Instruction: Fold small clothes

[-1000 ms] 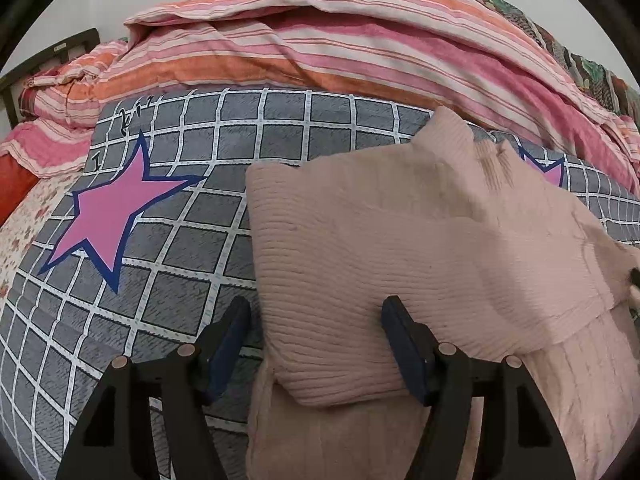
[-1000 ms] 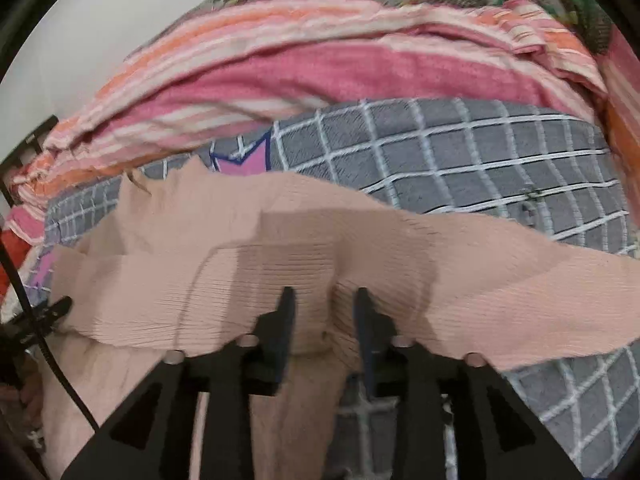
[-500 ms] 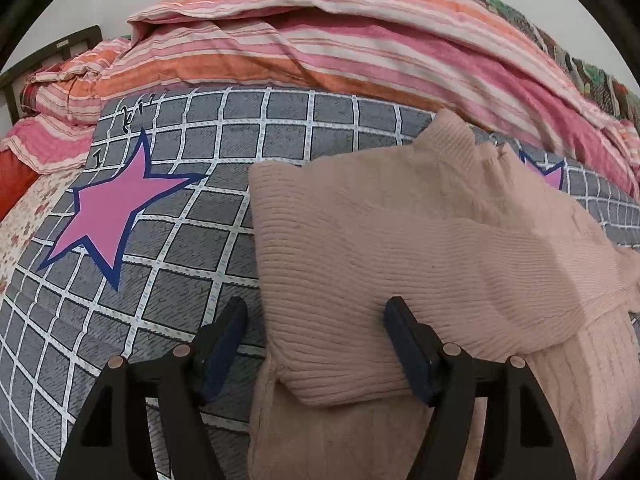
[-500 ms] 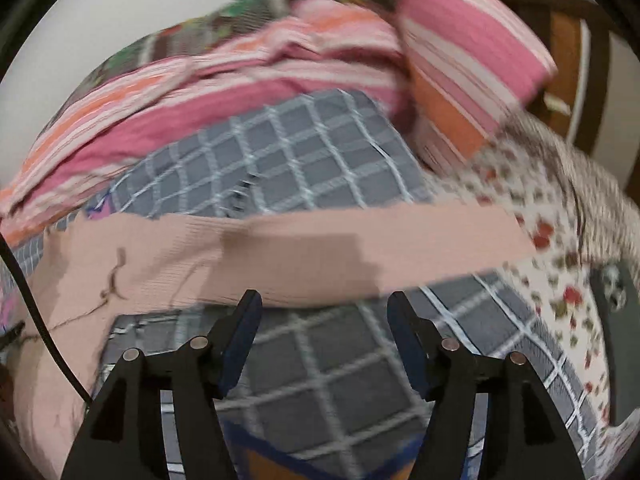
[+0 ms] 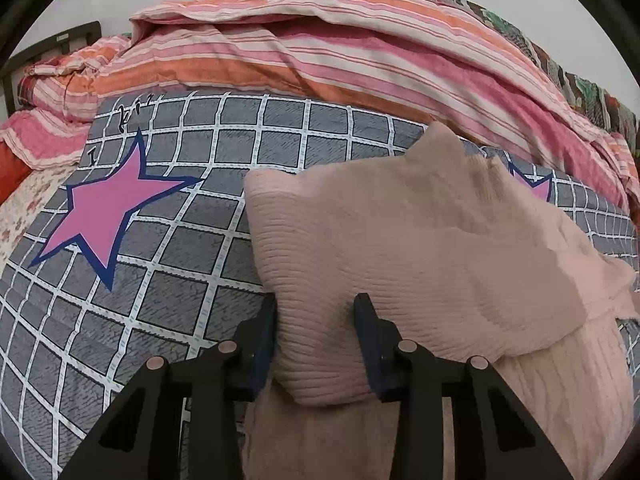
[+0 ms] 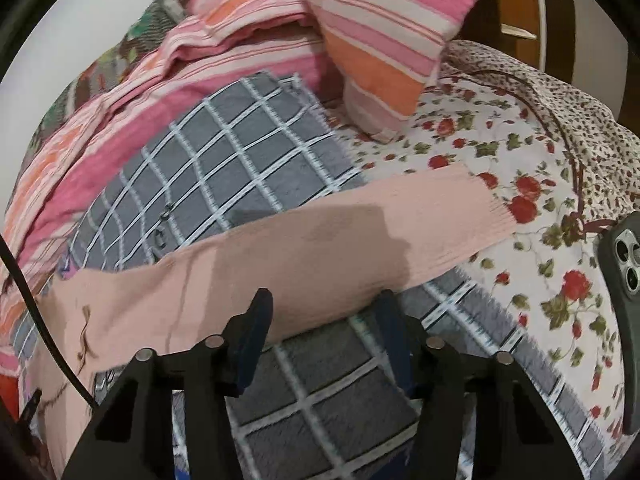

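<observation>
A pink ribbed sweater point(image 5: 400, 248) lies on a grey checked blanket point(image 5: 192, 240) with pink stars. One sleeve is folded over its body. My left gripper point(image 5: 316, 320) is at the near left corner of that fold, its jaws closing, and both pads touch the bunched knit between them. In the right wrist view the other sleeve point(image 6: 320, 248) stretches flat to the right, its cuff on the floral sheet point(image 6: 500, 152). My right gripper point(image 6: 324, 308) hovers at the sleeve's near edge. Its jaws are closing too, with only that edge between the tips and no pad pressing.
A heaped striped quilt point(image 5: 340, 52) borders the blanket at the back, and a striped pillow point(image 6: 392, 40) leans at the far right. A phone point(image 6: 624, 272) lies on the floral sheet at the right edge. A black cable point(image 6: 36, 300) crosses the left side.
The left jaws have narrowed onto the sweater's folded corner. The right gripper let go of the sweater's middle, swung right along the sleeve toward the cuff, opened wide and now narrows.
</observation>
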{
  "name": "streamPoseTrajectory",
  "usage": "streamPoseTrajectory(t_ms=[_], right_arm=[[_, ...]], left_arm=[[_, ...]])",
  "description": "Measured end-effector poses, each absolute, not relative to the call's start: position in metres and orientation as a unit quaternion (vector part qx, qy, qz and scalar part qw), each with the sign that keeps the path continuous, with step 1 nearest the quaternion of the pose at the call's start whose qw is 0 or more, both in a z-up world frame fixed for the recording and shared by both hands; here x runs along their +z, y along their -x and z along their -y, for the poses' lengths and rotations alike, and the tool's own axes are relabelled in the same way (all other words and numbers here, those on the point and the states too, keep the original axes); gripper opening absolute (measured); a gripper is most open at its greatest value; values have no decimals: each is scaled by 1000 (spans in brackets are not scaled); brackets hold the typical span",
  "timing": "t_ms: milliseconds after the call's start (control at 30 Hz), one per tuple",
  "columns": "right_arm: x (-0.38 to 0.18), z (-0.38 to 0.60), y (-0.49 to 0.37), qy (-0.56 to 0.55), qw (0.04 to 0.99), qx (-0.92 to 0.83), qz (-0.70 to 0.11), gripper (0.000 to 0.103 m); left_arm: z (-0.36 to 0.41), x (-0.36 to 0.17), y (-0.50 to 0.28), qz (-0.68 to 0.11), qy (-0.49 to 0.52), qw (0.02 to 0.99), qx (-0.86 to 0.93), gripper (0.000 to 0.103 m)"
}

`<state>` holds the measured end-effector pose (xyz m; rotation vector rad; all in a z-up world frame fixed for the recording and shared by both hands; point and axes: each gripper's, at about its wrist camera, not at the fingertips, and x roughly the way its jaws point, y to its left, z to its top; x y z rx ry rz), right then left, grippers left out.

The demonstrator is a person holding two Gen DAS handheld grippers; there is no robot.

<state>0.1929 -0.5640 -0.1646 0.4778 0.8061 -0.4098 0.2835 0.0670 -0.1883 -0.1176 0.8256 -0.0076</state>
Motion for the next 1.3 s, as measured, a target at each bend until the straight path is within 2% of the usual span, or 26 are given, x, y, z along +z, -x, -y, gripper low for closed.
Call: streamPoseTrajectory(t_ms=[167, 233, 300, 467, 567, 633, 667, 967, 1067, 1300], right_arm=[[-164, 581, -199, -230, 868, -221, -380, 43], [-164, 582, -203, -219, 869, -231, -380, 16], [-161, 580, -204, -207, 875, -222, -377, 12], [-134, 560, -199, -161, 896, -233, -341, 10], [-110, 537, -200, -125, 910, -235, -319, 10], [-93, 515, -203, -101, 919, -229, -305, 10], [-86, 503, -204, -90, 923, -225, -299, 10], [-23, 363, -229, -1, 955, -146, -257, 9], [-9, 307, -242, 20, 963, -103, -249, 9], [-18, 161, -273, 70, 967, 20, -242, 9]], left_arm=[[-68, -189, -285, -402, 63, 914, -5, 36], [-68, -189, -286, -402, 63, 913, -4, 36], [-69, -190, -286, -403, 63, 913, -3, 37], [-72, -191, -287, -406, 76, 911, -5, 40], [-76, -192, -287, -409, 84, 909, -3, 50], [-79, -191, -286, -406, 89, 909, 2, 63], [-82, -190, -284, -404, 93, 910, 6, 64], [-138, -178, -261, -381, 144, 912, 39, 67], [-154, -171, -254, -375, 124, 916, 76, 67], [-193, -172, -237, -370, 164, 911, 83, 67]])
